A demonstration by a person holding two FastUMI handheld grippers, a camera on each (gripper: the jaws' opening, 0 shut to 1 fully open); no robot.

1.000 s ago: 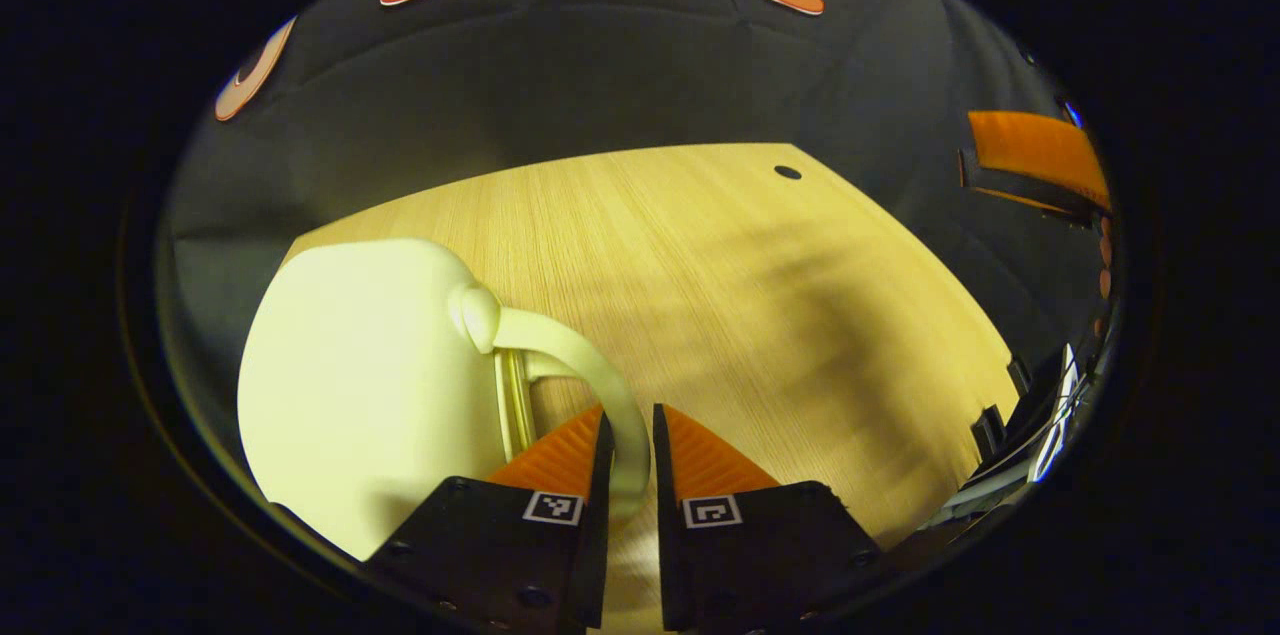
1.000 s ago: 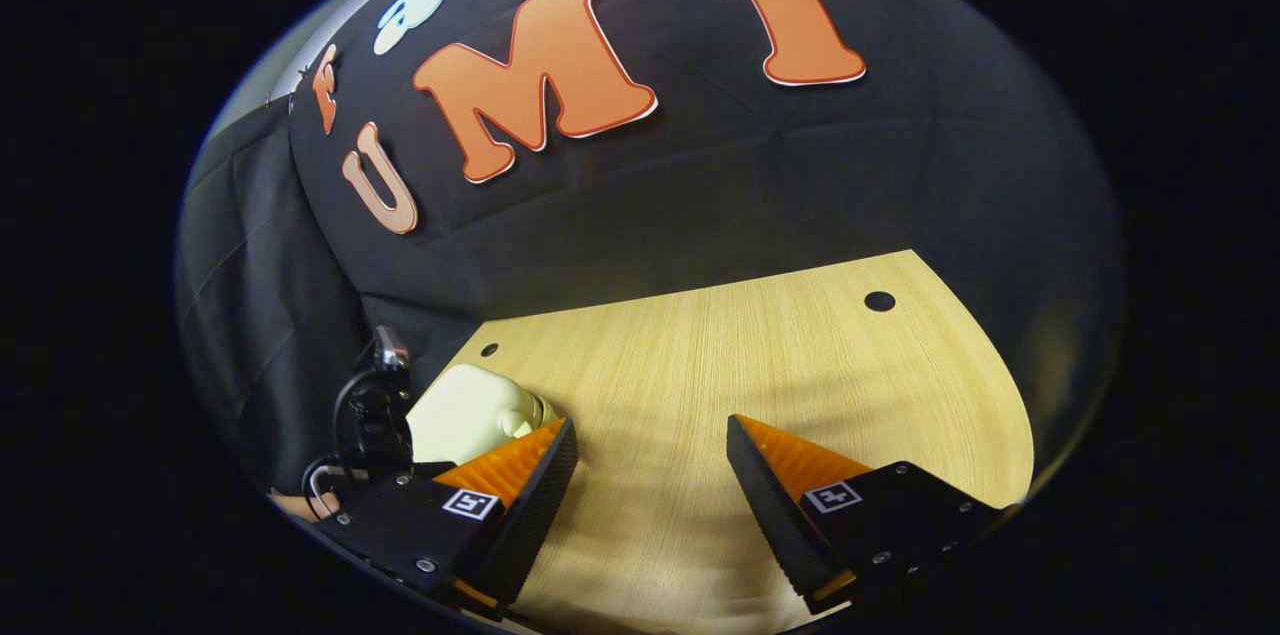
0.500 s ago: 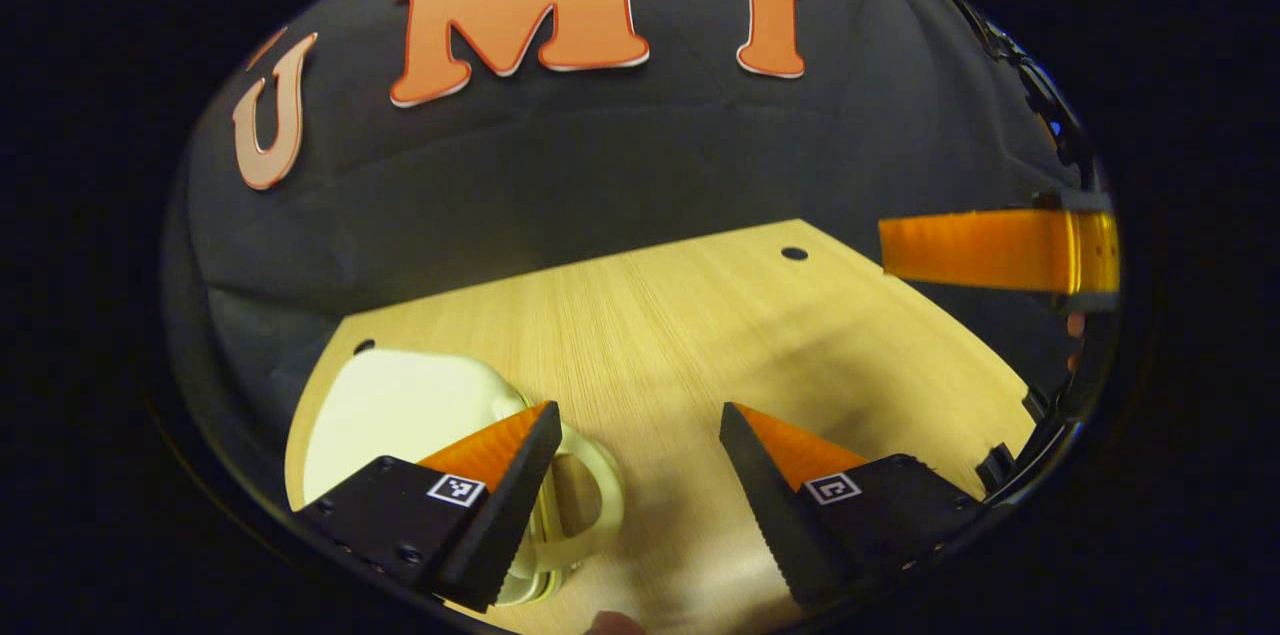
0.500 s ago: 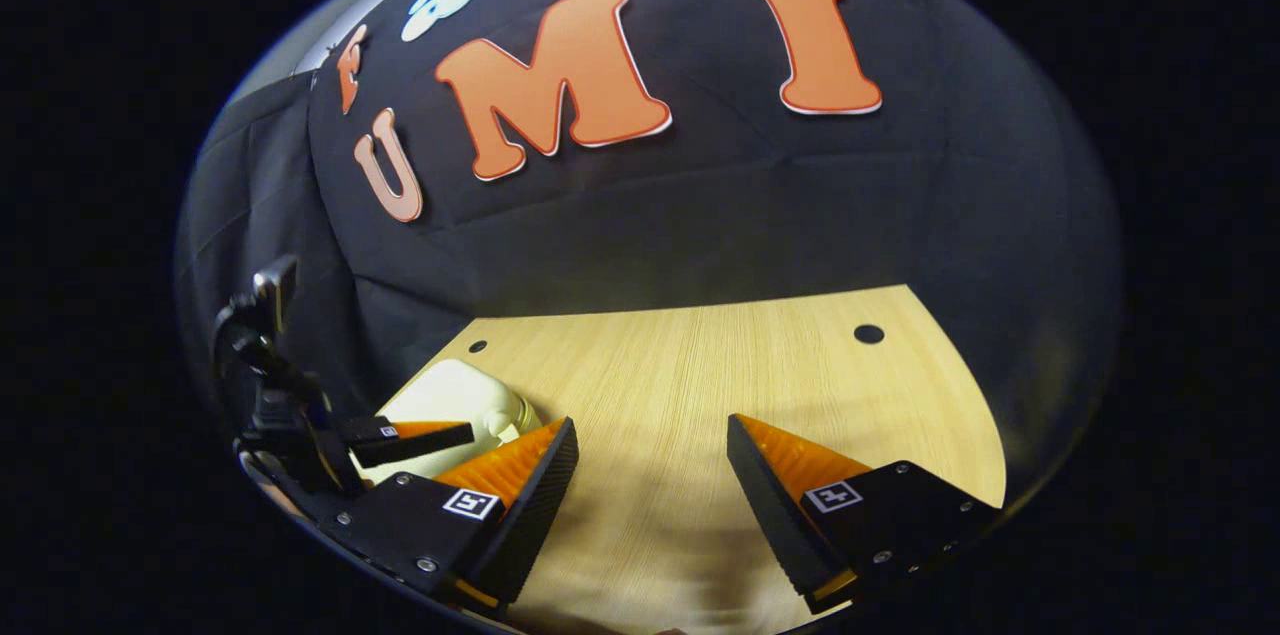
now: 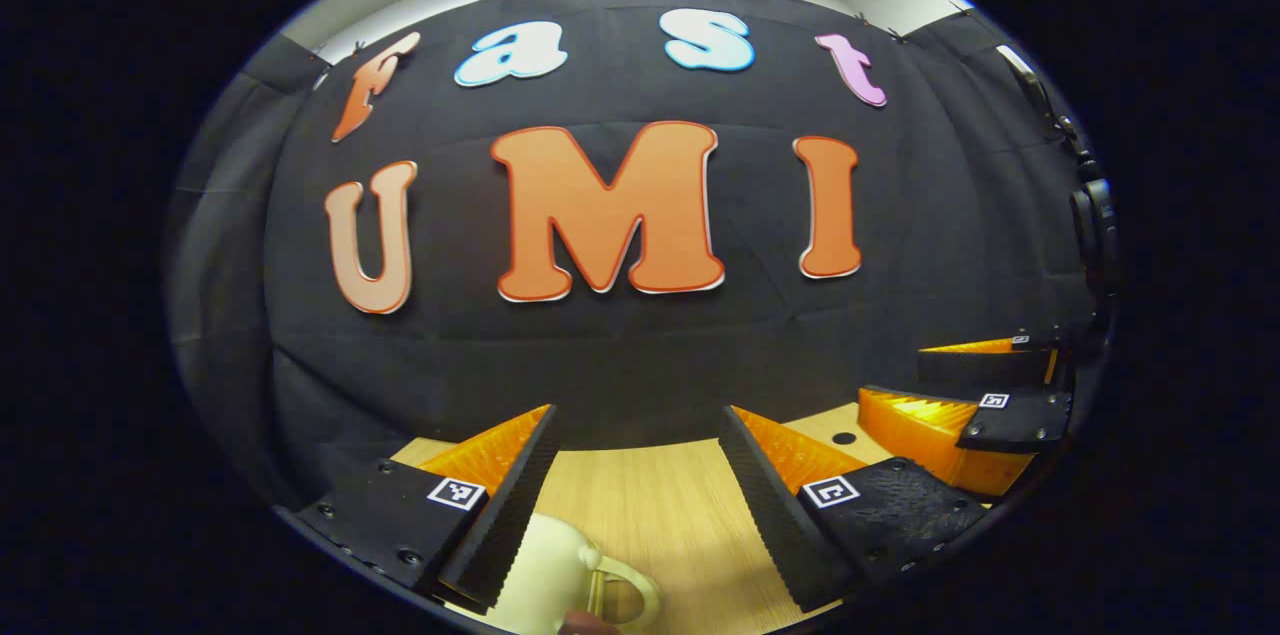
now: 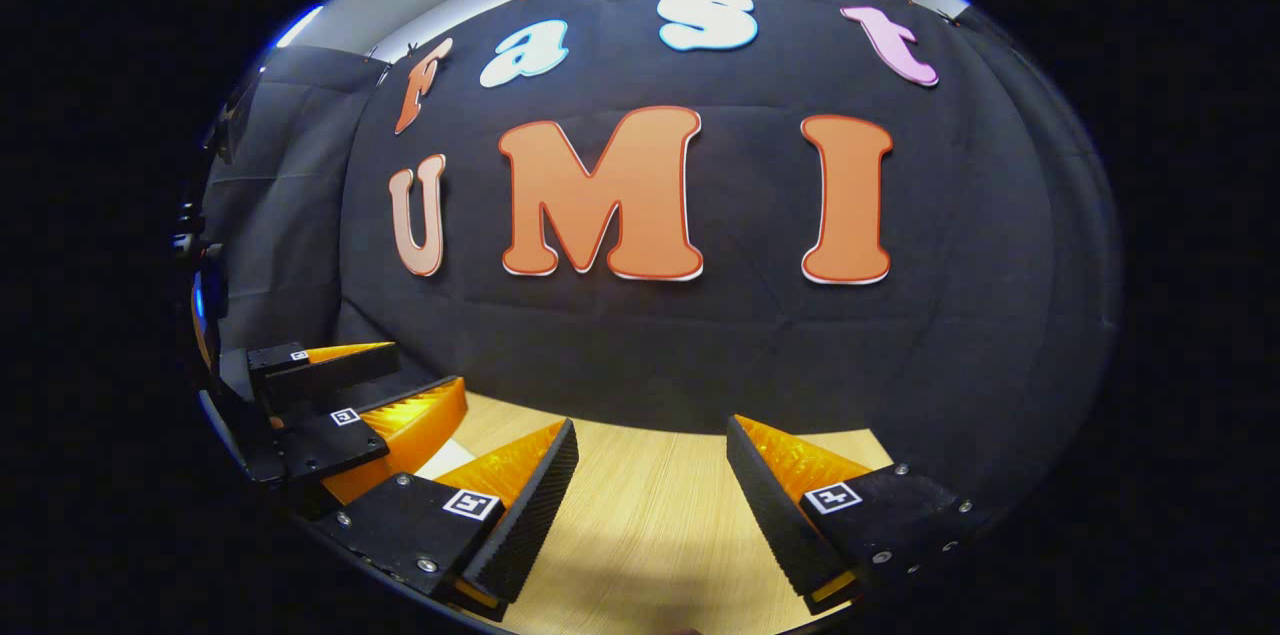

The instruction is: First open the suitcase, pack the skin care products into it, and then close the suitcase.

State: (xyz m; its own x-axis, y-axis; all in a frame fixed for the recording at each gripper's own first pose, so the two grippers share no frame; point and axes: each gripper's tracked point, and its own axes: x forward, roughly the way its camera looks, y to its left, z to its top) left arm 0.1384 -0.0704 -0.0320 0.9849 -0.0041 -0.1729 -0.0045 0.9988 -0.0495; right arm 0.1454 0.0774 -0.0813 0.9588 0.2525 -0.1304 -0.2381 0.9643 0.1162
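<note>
Holding both tools raised toward the booth's black cloth wall (image 5: 640, 355), I have nothing gripped in either one. My left gripper (image 5: 640, 475) stands released, its two fingers spread wide apart over the wooden tabletop (image 5: 650, 515). Just below and between those fingers, at the near edge of the tabletop, sits the cream suitcase (image 5: 545, 570) with its looped handle (image 5: 625, 595) pointing to the right; its lid is down. The left finger's tip overlaps the case in the left gripper view, though I cannot tell whether it touches. A small round hole (image 5: 843, 438) marks the tabletop near its far right corner.

My right gripper (image 6: 650, 480) is likewise released, fingers well apart above bare wood (image 6: 650, 525). In the right gripper view the left gripper (image 6: 370, 395) shows off to the left, beside my own left finger, and a pale sliver of the suitcase (image 6: 445, 460) peeks out between them. In the left gripper view the right gripper (image 5: 960, 395) appears at the right edge, over the far right part of the tabletop.
</note>
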